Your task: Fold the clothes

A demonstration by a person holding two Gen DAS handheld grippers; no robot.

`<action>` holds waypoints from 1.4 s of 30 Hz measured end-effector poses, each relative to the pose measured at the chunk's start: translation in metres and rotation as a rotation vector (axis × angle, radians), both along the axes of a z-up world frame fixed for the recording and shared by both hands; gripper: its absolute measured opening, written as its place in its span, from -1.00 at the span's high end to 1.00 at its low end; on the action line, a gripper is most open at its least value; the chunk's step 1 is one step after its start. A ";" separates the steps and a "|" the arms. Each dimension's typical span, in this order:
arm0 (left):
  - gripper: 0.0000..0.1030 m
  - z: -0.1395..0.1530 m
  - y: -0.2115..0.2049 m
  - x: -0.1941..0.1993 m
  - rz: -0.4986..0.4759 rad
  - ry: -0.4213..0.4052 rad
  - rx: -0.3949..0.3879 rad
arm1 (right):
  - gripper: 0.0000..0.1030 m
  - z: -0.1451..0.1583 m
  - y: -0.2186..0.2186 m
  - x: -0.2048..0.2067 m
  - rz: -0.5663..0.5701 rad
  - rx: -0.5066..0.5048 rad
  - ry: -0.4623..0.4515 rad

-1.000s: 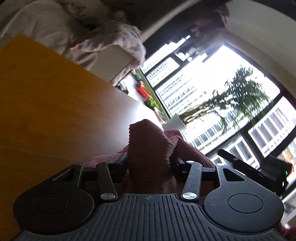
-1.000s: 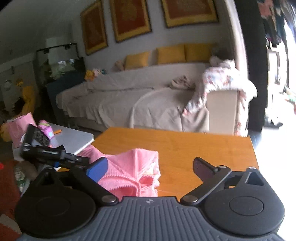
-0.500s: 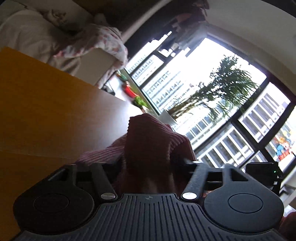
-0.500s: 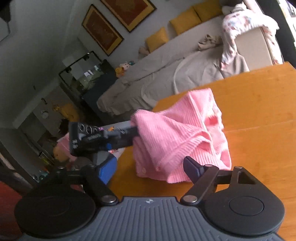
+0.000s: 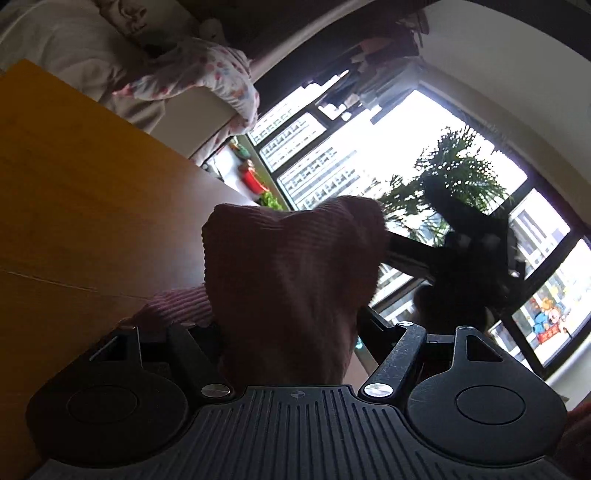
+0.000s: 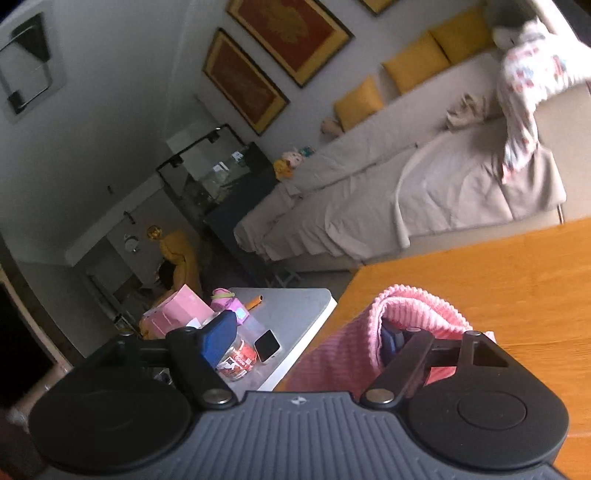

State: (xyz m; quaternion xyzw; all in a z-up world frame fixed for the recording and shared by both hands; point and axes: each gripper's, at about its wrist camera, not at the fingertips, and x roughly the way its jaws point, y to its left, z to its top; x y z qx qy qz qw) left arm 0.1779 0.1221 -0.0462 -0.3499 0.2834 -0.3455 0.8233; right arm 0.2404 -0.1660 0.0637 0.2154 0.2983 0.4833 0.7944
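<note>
- Left wrist view: the left gripper [image 5: 288, 332] has a bunched-up wad of pink ribbed knit garment [image 5: 291, 266] jammed between its fingers, so it's clamped on the cloth. The fabric looks dark maroon here because the bright window [image 5: 369, 162] is backlighting it.
- The cloth humps up from the middle of the frame toward 12 o'clock, and a smaller ribbed fold spills out at about 9 o'clock onto the wooden table [image 5: 74, 206].
- At roughly 3 o'clock the other tool pokes in, a dark blurry shape against the glass, right at the top right corner of the cloth. Can't make out from this angle whether it's touching or just beside it.
- A potted palm [image 5: 458, 173] sits behind that, and a floral blanket [image 5: 207, 74] hangs over the sofa arm at 11 o'clock.
- Right wrist view: the right gripper [image 6: 314, 339] is spread wide. Its left finger with the blue pad [image 6: 218, 338] is out over the table edge with nothing on it, while the right finger is tucked inside a fold of the pink garment [image 6: 340, 354], which drapes over it.
- So nothing is pinched on that side; the cloth is just hooked over one finger.
- The garment sits at the near corner of the table [image 6: 517, 280], around 5 o'clock in this frame.
- Background stuff: beige sofa [image 6: 406, 192] with yellow cushions [image 6: 413, 66] at 1 o'clock, framed pictures [image 6: 288, 33] at 12, and a little grey side table [image 6: 295, 310] with a phone [image 6: 266, 345] and a jar [image 6: 238, 360] at 7 o'clock.
</note>
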 end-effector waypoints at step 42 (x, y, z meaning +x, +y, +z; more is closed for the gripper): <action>-0.45 0.018 -0.034 -0.006 -0.090 -0.032 0.351 | -0.16 -0.055 -0.002 0.006 -0.370 -0.451 -0.021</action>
